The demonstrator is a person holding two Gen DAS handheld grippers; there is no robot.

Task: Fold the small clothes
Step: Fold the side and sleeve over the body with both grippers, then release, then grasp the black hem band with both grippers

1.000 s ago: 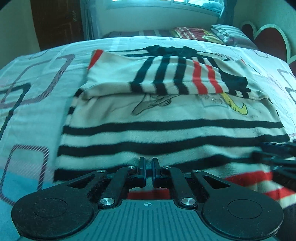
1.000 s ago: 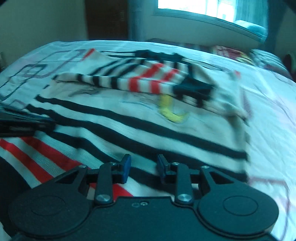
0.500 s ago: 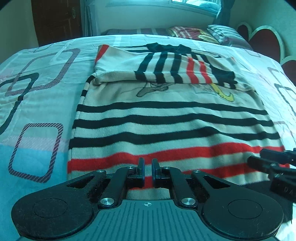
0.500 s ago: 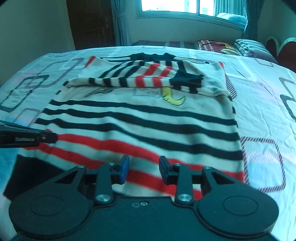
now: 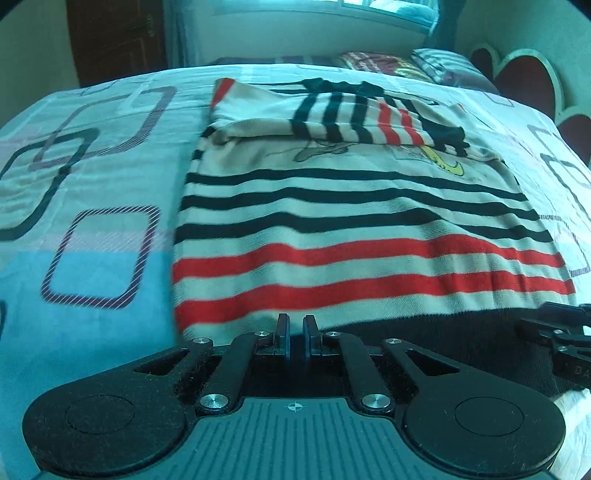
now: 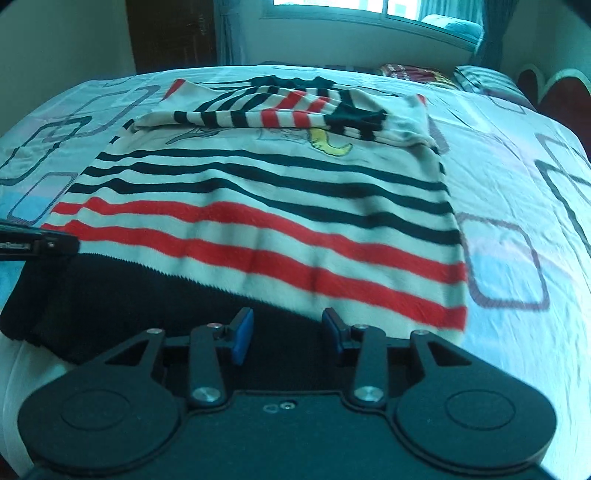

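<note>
A small cream sweater [image 5: 351,206] with black and red stripes and a black hem lies flat on the bed, sleeves folded across its chest at the far end; it also shows in the right wrist view [image 6: 266,206]. My left gripper [image 5: 294,328] is shut and empty, over the near left part of the black hem. My right gripper [image 6: 286,325] is open and empty, above the black hem near its right corner. The right gripper's fingers [image 5: 554,328] show at the right edge of the left wrist view, and the left gripper's fingers [image 6: 37,243] at the left edge of the right wrist view.
The bed sheet [image 5: 92,184] is pale blue with dark rounded squares. Pillows [image 5: 406,64] lie at the head of the bed under a window. A red heart-shaped headboard [image 5: 517,81] stands at the far right. A dark door [image 6: 170,33] is at the back left.
Both grippers have drawn back toward the near hem, so the red stripes and black hem come into view. The right gripper's jaws have opened a little wider. The sweater has not moved.
</note>
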